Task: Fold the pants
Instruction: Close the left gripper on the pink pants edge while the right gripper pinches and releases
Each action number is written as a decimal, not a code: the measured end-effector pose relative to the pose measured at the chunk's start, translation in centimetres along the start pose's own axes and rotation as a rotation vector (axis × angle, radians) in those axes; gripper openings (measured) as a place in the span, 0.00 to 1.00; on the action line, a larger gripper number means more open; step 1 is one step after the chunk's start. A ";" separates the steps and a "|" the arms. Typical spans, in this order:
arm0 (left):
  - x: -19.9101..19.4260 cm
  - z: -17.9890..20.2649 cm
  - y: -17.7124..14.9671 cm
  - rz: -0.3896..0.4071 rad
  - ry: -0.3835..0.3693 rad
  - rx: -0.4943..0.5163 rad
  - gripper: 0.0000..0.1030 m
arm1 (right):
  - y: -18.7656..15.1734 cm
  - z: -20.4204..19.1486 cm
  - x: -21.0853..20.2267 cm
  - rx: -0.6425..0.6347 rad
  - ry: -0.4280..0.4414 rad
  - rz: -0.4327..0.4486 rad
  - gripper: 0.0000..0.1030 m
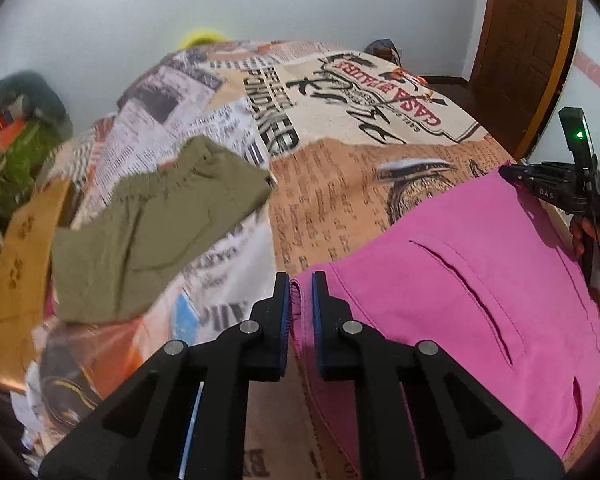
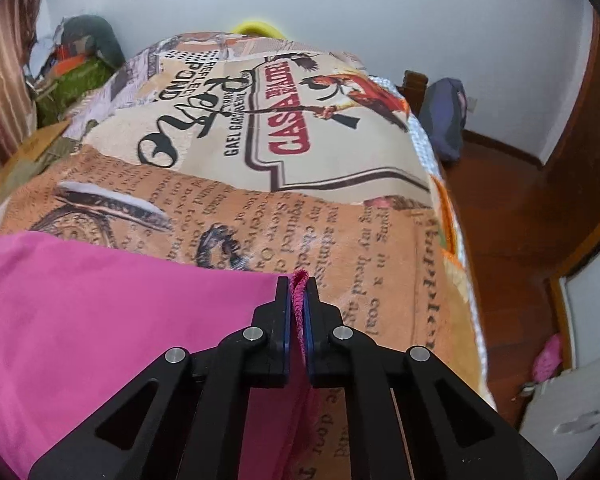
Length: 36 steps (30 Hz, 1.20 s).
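Note:
Pink pants (image 1: 460, 280) lie spread on the printed bedspread (image 1: 332, 200), with a slit pocket showing. My left gripper (image 1: 301, 280) is shut on the pants' left corner edge. My right gripper (image 2: 298, 280) is shut on the pants' (image 2: 120, 320) right corner edge; it also shows in the left wrist view (image 1: 512, 174) at the far right, held by a hand. Both corners are pinched just above the bed.
A folded olive-green garment (image 1: 160, 224) lies on the bed's left side by a tan cardboard piece (image 1: 24, 268). A clothes pile (image 1: 20, 136) sits far left. The bed's right edge drops to a wooden floor (image 2: 512, 216) with a blue bag (image 2: 448, 120).

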<state>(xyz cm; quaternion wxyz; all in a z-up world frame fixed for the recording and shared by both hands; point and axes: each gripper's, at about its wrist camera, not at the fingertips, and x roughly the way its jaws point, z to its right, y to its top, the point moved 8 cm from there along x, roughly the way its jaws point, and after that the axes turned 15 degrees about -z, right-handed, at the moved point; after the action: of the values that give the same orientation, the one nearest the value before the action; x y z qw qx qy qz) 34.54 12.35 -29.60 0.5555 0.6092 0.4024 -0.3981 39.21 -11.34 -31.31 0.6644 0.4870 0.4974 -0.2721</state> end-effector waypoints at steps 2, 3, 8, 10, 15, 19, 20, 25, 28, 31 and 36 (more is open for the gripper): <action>-0.2 -0.3 0.4 0.009 0.044 0.020 0.10 | 0.1 0.4 0.3 0.016 -0.001 -0.008 0.03; 0.0 -0.5 0.5 0.008 0.063 0.029 0.10 | 0.1 0.7 0.6 0.027 0.001 -0.013 0.03; 3.4 -1.1 0.3 -0.084 0.050 0.025 0.11 | 0.3 0.4 0.5 0.012 -0.006 -0.045 0.03; 3.0 -1.2 0.4 -0.084 0.038 0.004 0.12 | 0.3 0.2 -0.2 0.023 0.011 -0.064 0.05; 0.0 -1.2 1.6 -0.031 -0.019 -0.049 0.13 | 0.9 -2.0 -3.5 -0.011 0.054 0.020 0.34; -1.3 0.5 2.3 -0.015 -0.088 -0.046 0.18 | 1.1 -5.2 -4.1 -0.066 0.150 0.030 0.39; -1.3 0.9 2.3 -0.014 -0.095 -0.041 0.20 | 1.1 -6.0 -3.7 -0.078 0.163 0.022 0.39; 0.9 2.8 1.4 -0.066 -0.083 0.001 0.27 | 0.1 -7.3 -0.1 -0.095 0.160 -0.069 0.39; 2.3 2.6 0.6 -0.093 -0.077 0.006 0.29 | -0.4 -6.2 0.9 -0.066 0.183 -0.078 0.39; 2.3 1.6 0.3 -0.082 -0.071 -0.007 0.37 | -0.8 -5.0 0.2 -0.034 0.186 -0.068 0.40; 1.6 0.3 -0.2 -0.077 -0.058 -0.024 0.37 | -1.6 -2.3 -0.4 0.015 0.115 -0.097 0.40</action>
<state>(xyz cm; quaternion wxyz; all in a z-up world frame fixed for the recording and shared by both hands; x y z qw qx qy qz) 34.89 12.12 -31.19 0.5587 0.5747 0.4138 -0.4317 36.78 -9.94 -31.64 0.6169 0.4824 0.5557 -0.2792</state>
